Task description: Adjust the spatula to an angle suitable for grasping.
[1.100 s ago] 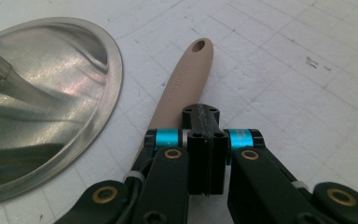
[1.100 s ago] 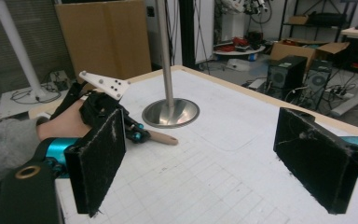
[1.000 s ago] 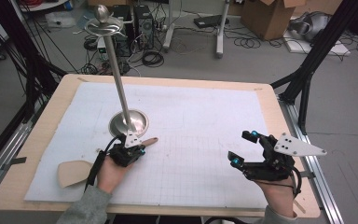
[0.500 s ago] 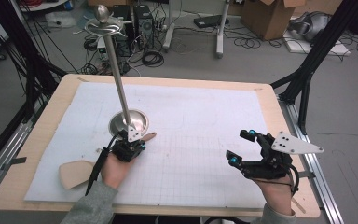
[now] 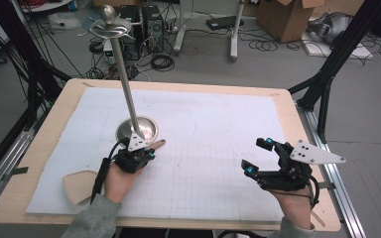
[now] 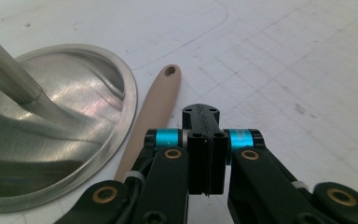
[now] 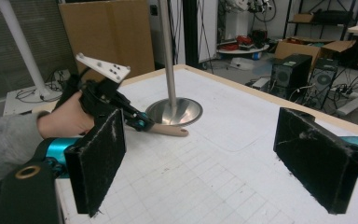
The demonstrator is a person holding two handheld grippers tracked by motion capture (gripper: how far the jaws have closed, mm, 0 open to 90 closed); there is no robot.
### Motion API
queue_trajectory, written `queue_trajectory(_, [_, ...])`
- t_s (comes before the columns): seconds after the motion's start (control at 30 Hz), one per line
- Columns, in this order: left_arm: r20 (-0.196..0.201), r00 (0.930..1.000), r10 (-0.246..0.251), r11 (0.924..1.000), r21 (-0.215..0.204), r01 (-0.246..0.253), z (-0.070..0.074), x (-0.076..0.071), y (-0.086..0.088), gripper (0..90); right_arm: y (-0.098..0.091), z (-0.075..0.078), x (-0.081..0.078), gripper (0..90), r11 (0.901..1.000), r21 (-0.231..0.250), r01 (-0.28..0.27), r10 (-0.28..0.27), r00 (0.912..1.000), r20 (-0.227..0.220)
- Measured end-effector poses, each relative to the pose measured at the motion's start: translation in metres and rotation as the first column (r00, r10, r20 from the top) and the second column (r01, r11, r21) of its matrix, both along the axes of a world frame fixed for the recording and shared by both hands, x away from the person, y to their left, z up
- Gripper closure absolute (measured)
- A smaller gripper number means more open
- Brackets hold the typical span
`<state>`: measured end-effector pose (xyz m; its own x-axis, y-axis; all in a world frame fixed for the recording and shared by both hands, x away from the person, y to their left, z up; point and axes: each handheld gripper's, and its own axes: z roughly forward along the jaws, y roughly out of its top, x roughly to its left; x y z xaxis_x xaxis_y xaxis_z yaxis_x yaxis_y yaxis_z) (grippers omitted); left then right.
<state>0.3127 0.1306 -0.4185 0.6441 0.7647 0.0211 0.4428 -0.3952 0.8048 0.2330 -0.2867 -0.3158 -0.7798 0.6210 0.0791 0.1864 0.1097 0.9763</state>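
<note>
Your left gripper (image 5: 140, 154) sits in the lower left of the high view, just below the round base of the metal stand (image 5: 138, 130), and its fingers (image 6: 200, 154) are pressed flat together with nothing between them. In the left gripper view the closed fingers point up the frame, and the beige handle (image 6: 154, 109) of the spatula runs diagonally just to their left, its end with the small hanging hole lying beside the rim of the stand's base (image 6: 121, 121); whether the handle touches that rim you cannot tell. In the high view the spatula's handle end (image 5: 158, 145) shows just right of your gripper, and its wide beige blade (image 5: 78, 185) lies flat near the lower left edge of the white grid mat (image 5: 213, 134), beside your left forearm. The stand's pole (image 5: 125, 79) rises tilted toward the upper left of the frame. Your right gripper (image 5: 260, 156) rests at the lower right of the tabletop (image 5: 44, 144), well apart from the spatula, its fingers (image 7: 98, 158) spread wide and holding nothing.
</note>
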Motion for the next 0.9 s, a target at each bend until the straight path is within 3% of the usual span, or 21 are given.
queue_trajectory(0.07, [0.001,0.9999,-0.017,0.9994,-0.031,0.017,0.007,-0.005,0.004,89.5,0.000,0.000,0.000,15.9,1.0000,-0.005,-0.001,0.001,1.0000,-0.002])
queue_trajectory(0.2, [0.030,0.9988,-0.038,0.9979,-0.052,0.039,0.019,-0.014,0.015,89.5,0.000,0.001,0.001,15.9,1.0000,-0.003,0.000,0.000,1.0000,0.006])
queue_trajectory(0.33, [0.062,0.9981,-0.008,0.9982,-0.058,0.012,0.028,-0.016,0.034,89.5,0.001,0.000,0.002,15.9,1.0000,-0.003,0.000,0.000,1.0000,0.000])
queue_trajectory(0.4, [0.057,0.9984,-0.008,0.9971,-0.075,0.012,0.032,-0.014,0.047,89.5,0.002,0.000,0.003,15.9,1.0000,-0.005,-0.002,0.002,1.0000,-0.002])
queue_trajectory(0.6, [0.047,0.9987,-0.022,0.9972,-0.071,0.025,0.037,-0.016,0.075,89.5,0.006,-0.002,0.007,15.9,0.9999,-0.008,-0.007,0.007,0.9999,-0.010])
queue_trajectory(0.9, [0.045,0.9959,-0.078,0.9930,-0.086,0.082,0.039,-0.021,0.108,89.6,0.012,-0.004,0.011,15.9,0.9995,-0.026,-0.016,0.015,0.9995,-0.026])
